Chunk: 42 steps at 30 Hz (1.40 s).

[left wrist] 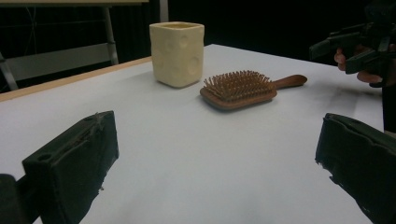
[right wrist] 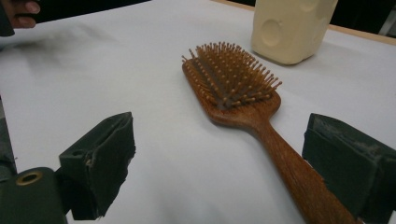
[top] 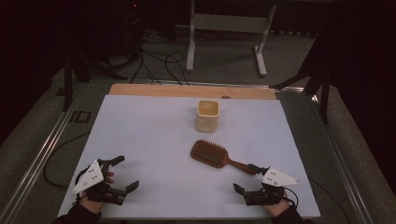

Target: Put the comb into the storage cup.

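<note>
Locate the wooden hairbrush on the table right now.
In the high view the hairbrush lies bristles up, right of centre on the white table, just in front of the cream cup, its handle toward the right gripper.

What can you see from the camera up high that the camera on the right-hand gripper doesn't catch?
High view alone: the whole white table, the floor with cables, a white frame behind, and both open grippers, left gripper and right gripper, from above.

Right gripper view alone: a close look along the hairbrush handle lying between its own open jaws, untouched, and the dimples in the cup's side.

Both: the wooden hairbrush, bristles up, and the cream cup beyond it.
</note>
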Tool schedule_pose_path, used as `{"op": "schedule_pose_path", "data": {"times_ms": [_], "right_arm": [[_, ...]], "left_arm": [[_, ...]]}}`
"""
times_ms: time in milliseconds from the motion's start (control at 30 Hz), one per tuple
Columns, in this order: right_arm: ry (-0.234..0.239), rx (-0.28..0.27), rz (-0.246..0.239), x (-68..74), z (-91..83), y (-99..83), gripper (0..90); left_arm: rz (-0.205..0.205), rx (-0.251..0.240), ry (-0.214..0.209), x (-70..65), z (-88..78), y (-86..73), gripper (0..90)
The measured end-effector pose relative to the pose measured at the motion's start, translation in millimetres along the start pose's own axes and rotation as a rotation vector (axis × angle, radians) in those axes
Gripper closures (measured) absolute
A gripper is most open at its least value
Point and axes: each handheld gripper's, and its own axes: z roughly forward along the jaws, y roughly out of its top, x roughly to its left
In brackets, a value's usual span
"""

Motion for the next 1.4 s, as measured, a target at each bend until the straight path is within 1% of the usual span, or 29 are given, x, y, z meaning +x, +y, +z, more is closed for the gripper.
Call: {"op": "schedule_pose_path", "data": {"times_ms": [100,167,367,400,633,767,867,1033,1067,1100,1133,1233,1300,1367,1400], "right_arm": [[0.0,-0.012,-0.004,-0.1,-1.7,0.3,9.1],[0.014,-0.016,0.0,-0.2,-3.2,0.7,9.1],[0.035,0.009,-0.01,1.7,-1.7,1.9,9.1],[0.051,0.022,-0.007,3.4,-1.3,2.9,9.1],[0.06,0.024,-0.007,4.7,-2.3,5.7,9.2],[0.07,0.029,-0.025,7.5,-2.7,8.6,9.2],[0.063,0.027,-0.023,8.7,-3.9,11.5,9.1],[0.069,0.023,-0.022,10.1,-6.2,16.0,9.1],[0.071,0.019,-0.018,11.2,-8.5,20.4,9.2],[0.071,0.019,-0.018,11.2,-8.5,20.4,9.2],[0.068,0.015,-0.019,11.5,-11.1,25.3,9.2],[0.065,0.013,-0.023,11.4,-13.7,29.3,9.2],[0.05,0.016,-0.034,11.3,-18.2,35.0,9.2],[0.051,0.01,-0.032,10.2,-20.5,38.3,9.2],[0.045,0.01,-0.039,9.6,-21.8,40.9,9.2]], "left_arm": [[-0.003,-0.002,-0.003,-0.1,0.1,0.1,0.0],[0.0,-0.003,-0.003,-0.3,0.1,0.1,0.0],[-0.002,0.001,-0.004,0.0,0.4,-0.3,0.0],[-0.001,0.006,-0.006,0.1,0.9,-0.7,0.0],[0.0,0.004,-0.006,-0.1,0.3,-0.6,0.0],[-0.006,0.004,-0.005,0.5,1.0,-1.0,0.0],[-0.002,0.003,-0.005,0.0,1.0,-0.8,0.0],[-0.004,0.005,-0.003,0.0,1.2,-0.8,0.0],[-0.001,0.008,-0.003,-0.2,1.7,-0.8,0.0],[-0.001,0.008,-0.003,-0.2,1.7,-0.8,0.0],[0.001,0.008,-0.004,-0.4,1.9,-0.6,0.0],[0.002,0.007,-0.003,-0.6,1.8,-0.4,0.0],[0.006,0.007,-0.001,-1.0,1.5,-0.1,0.0],[0.005,0.007,-0.003,-1.2,1.5,-0.1,0.0],[0.007,0.008,-0.001,-1.3,1.6,0.0,0.0]]}}
